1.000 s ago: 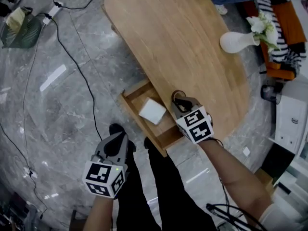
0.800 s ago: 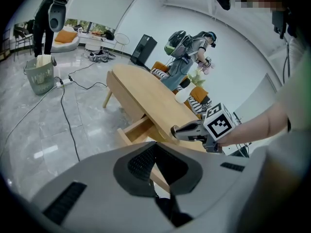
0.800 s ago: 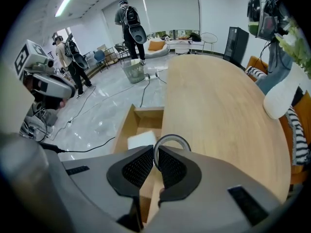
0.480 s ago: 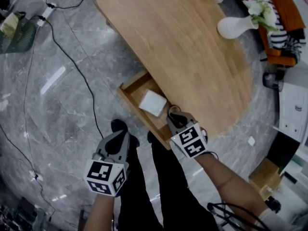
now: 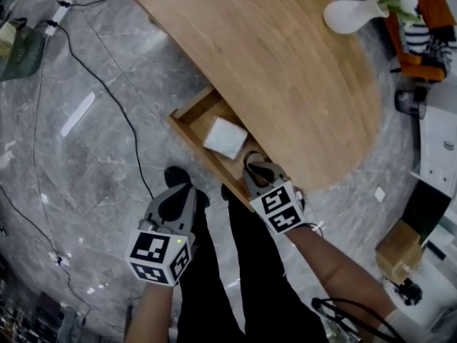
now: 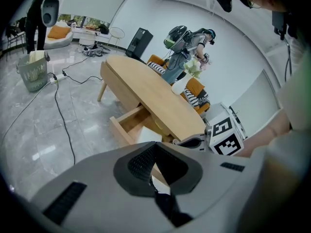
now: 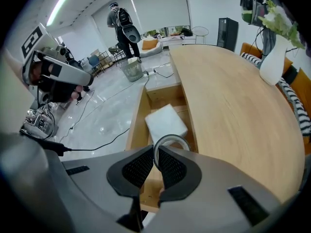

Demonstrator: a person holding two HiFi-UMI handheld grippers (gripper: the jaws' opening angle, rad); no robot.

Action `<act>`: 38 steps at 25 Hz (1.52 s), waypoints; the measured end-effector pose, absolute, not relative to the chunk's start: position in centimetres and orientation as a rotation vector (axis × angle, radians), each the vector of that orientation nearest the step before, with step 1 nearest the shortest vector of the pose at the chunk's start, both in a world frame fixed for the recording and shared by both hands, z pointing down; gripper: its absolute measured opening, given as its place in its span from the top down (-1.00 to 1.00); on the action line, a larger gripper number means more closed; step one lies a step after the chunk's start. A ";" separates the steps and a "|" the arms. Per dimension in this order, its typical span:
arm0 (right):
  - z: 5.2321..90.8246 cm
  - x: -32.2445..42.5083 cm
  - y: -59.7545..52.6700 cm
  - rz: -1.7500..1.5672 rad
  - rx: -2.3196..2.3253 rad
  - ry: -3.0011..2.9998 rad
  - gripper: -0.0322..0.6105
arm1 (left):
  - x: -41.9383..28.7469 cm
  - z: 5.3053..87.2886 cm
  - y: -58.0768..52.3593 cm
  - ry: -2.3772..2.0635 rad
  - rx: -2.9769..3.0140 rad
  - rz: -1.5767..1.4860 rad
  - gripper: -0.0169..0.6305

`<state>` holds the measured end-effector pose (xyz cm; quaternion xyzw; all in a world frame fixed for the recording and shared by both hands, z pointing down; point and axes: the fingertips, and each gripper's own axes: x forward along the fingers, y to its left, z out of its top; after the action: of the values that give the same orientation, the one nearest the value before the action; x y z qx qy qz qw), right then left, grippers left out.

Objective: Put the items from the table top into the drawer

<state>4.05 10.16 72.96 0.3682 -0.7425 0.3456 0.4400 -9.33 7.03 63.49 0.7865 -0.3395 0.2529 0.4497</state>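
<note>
Jaws on the right gripper [image 7: 156, 154] stand nearly together, pinched on the near wall of a thin grey ring [image 7: 172, 137] that looks like a roll of tape; one pad is inside the loop and the other outside. The ring stands on edge beyond the fingertips. It hangs over the near end of the open shallow wooden drawer [image 7: 137, 115], just beside the white square block [image 7: 166, 123] that lies flat on the drawer bottom; whether ring and block touch cannot be told. In the head view the right gripper [image 5: 255, 166] points steeply down at that same end of the wooden drawer [image 5: 203, 116], with the grey ring [image 5: 251, 157] at its tip and the white square block [image 5: 226, 137] further in, towards the middle. The drawer is pulled out from under the long edge of the oval light-wood table [image 5: 271, 70]. On the table's far end stands a white bulbous vase [image 5: 350, 13] with pale flowers. The left gripper [image 6: 153, 147] has its fingertips pressed together with nothing between them. In the head view the left gripper [image 5: 175, 191] hangs off to the side of the drawer, above the person's black trousers [image 5: 214, 277] and the grey marble floor [image 5: 107, 177]. A black cable [image 5: 107, 91] runs across that floor, and a green mesh basket [image 5: 18, 48] sits near the picture's left edge.
</note>
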 end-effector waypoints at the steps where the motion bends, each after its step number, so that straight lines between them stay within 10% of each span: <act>1: 73.3 4.0 10.4 0.865 0.914 -1.840 0.73 | -9.2 63.7 7.1 -0.835 1.946 0.628 0.95; 38: 65.2 6.6 10.1 0.986 1.125 -1.814 0.73 | -10.8 55.6 5.0 -0.799 2.043 0.646 0.95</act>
<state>6.57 10.09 65.17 0.4417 -0.7120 0.3870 0.3849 -10.75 4.96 55.56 0.8130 -0.3181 0.2569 0.4145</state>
